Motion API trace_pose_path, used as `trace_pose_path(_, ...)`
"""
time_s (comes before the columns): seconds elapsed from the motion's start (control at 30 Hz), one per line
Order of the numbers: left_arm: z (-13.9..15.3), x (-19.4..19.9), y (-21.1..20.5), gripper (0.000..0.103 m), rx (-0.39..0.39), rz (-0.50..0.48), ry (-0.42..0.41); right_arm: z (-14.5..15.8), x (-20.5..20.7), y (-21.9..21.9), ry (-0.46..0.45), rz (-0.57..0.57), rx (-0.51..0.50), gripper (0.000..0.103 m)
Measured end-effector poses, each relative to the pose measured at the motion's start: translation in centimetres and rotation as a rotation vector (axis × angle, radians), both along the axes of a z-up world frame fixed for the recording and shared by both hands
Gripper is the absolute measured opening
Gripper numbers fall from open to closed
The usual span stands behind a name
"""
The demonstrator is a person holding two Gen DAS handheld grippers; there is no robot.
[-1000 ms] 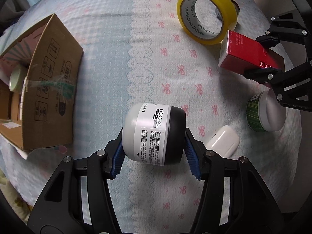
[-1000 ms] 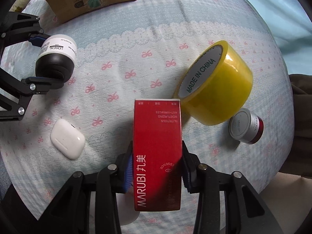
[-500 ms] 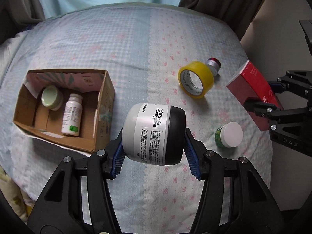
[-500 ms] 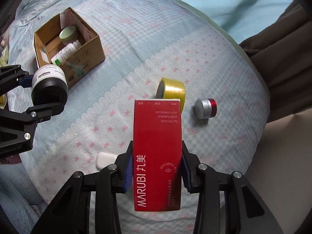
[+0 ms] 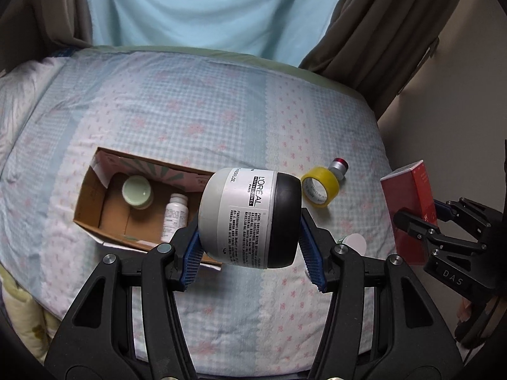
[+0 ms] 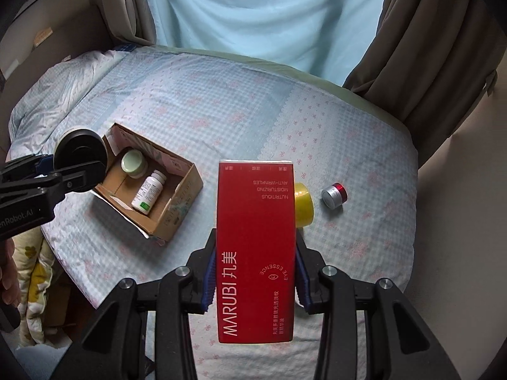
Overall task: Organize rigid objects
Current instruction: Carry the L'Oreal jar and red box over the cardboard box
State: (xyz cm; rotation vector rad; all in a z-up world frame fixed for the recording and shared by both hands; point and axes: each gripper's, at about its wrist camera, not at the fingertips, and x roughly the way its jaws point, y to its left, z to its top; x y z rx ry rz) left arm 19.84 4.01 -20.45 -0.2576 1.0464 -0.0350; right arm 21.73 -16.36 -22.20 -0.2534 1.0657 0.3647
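- While both grippers hang high above the bed, the left gripper (image 5: pixel 250 247) has its blue-padded jaws clamped on a white L'Oréal jar with a black lid (image 5: pixel 250 218), held sideways, lid pointing to 3 o'clock.
- The right gripper (image 6: pixel 255 272) is pinching a tall red Marubi cardboard box (image 6: pixel 256 250) by its long sides, box pointing up to 12 o'clock, printed text upside down at the far end.
- In the left wrist view, the open brown cardboard box (image 5: pixel 92 209) sits on the blue-and-white checked bedsheet (image 5: pixel 190 101) at about 9 o'clock from the jar, partly hidden behind it.
- Inside that carton there's a round pale green lidded jar (image 5: pixel 137 191), and just at its 3 o'clock a white pill bottle (image 5: pixel 175 215) lying on its side.
- A yellow roll of packing tape (image 5: pixel 319 186) rests on the sheet at roughly 2 o'clock from the jar, with a small silver and red pot (image 5: pixel 338 167) touching or just behind it, can't really tell which.
- In the right wrist view that small pot sits clearly apart from the tape, at its 3 o'clock.
- A bit of a white round lid with a green edge (image 5: pixel 355 242) peeks out just past the left gripper's right finger.
- Brown curtains (image 5: pixel 380 25) and a light blue drape (image 5: pixel 206 6) hang at 12 o'clock behind the bed.
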Motion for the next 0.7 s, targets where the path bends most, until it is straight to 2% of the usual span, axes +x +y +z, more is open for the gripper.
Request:
trace_pose_path(0.17,0.7,0.3,6.3,0.051,0.049,-0.047,-0.019,2.0,-0.4,4.5,-0.017,-0.091,0.052,0.038)
trace_pose_path(0.33,0.9,0.8,13.3,0.051,0.072,-0.099,-0.013,2.2,-0.2,10.0,0.030,-0.216,0.154,0.038)
trace_pose_path(0.43,0.2,1.6,16.8,0.051,0.103,-0.139,0.002,1.6,0.1,13.7,0.053,-0.267,0.194,0.038)
trace_pose_path(0.53,-1.0,2.4,19.9,0.051,0.090,-0.154,0.036,0.6,0.5,17.2,0.095,-0.303,0.232,0.038)
trace_pose_path(0.7,-4.0,3.9,22.8,0.051,0.104,-0.191,0.093,-1.8,1.8,21.7,0.170,-0.336,0.273,0.038)
